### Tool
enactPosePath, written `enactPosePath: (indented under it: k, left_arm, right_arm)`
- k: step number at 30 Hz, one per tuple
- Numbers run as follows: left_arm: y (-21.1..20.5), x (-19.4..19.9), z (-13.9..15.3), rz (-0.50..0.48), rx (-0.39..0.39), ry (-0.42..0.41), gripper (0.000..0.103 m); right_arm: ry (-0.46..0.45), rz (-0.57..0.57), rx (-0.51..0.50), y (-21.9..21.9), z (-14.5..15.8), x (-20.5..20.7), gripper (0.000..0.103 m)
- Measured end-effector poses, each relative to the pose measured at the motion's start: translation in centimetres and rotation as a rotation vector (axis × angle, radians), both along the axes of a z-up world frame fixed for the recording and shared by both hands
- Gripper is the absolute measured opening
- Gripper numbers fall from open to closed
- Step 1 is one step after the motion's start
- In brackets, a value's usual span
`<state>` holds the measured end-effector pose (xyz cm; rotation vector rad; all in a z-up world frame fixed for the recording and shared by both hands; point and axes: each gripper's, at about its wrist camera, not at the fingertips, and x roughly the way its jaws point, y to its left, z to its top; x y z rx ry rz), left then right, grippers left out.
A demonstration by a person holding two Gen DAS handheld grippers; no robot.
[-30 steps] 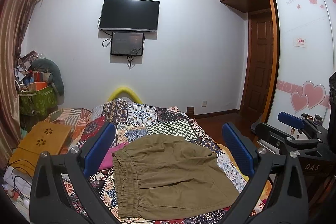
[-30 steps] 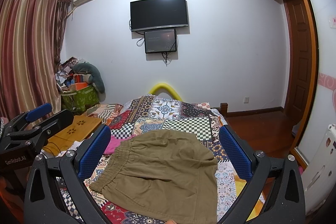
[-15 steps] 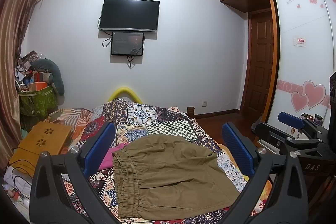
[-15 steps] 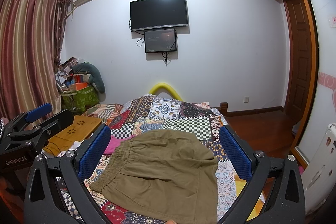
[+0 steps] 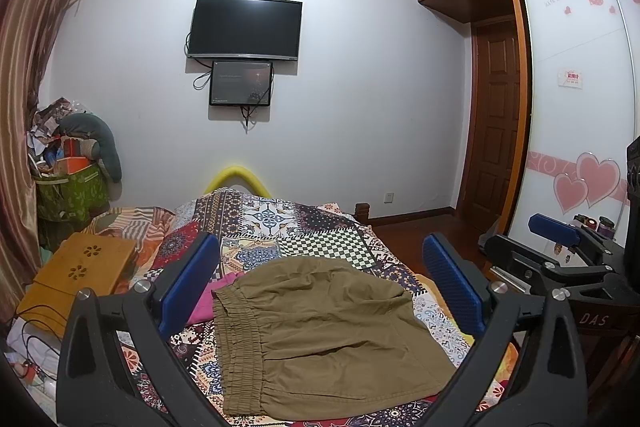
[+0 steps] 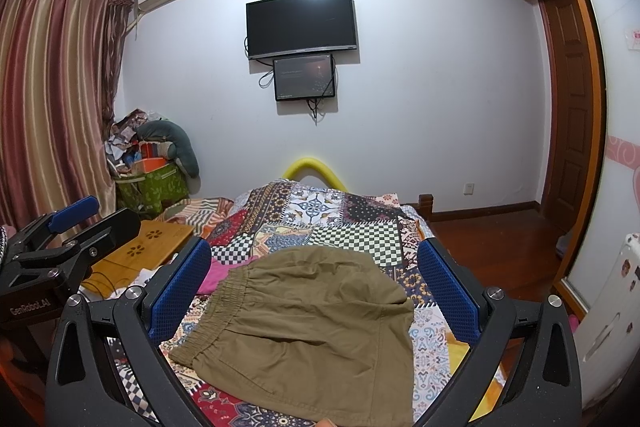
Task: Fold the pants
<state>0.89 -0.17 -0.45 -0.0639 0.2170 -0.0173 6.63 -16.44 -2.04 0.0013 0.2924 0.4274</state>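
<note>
the left gripper (image 5: 318,289) hangs with jaws spread wide, empty, above the bed. the olive shorts (image 5: 320,331) lie flat on the patchwork quilt (image 5: 304,227), elastic waistband (image 5: 236,343) toward the left, leg hems toward the right. the right gripper (image 6: 314,293) is likewise released. judged from this, the waistband is the left gripper's nearer edge.

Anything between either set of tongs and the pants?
Nothing visible. The olive pants lie flat on the patchwork bedspread, in open view between the open left tongs and right tongs. A pink cloth only borders the waistband.
</note>
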Motion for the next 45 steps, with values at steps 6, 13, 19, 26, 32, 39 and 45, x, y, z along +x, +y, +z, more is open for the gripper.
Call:
enactPosePath:
  k: [6,13,19,26,32,39,45]
  left_arm:
    - [-0.1,0.2,-0.2,-0.002,-0.004,0.004,0.103]
    - [0.4,1.5,-0.9,0.008,-0.006,0.018,0.103]
    - [2.2,4.9,-2.8,0.023,-0.009,0.098,0.103]
    - [4.7,9.8,-5.6,0.072,0.004,0.214,0.103]
    - [6.2,13.7,-8.7,0.081,0.027,0.298,0.103]
    - [8.8,18.2,-13.1,0.082,0.031,0.415,0.103]
    - [10.5,21.0,-17.9,0.125,0.087,0.54,0.103]
  right_arm:
    - [0.007,-0.001,0.003,0.0,0.0,0.1,0.102]
    - [0.035,-0.027,-0.008,0.0,-0.9,1.3,0.102]
    - [0.081,-0.101,-0.084,-1.0,-3.3,3.9,0.102]
    - [0.206,-0.174,-0.145,-2.9,-6.6,7.7,0.102]
    - [0.331,-0.157,-0.159,-4.2,-9.8,11.3,0.102]
    - [0.424,-0.141,-0.181,-4.8,-13.4,15.1,0.094]
    - [0.509,-0.127,-0.191,-5.2,-16.1,18.1,0.08]
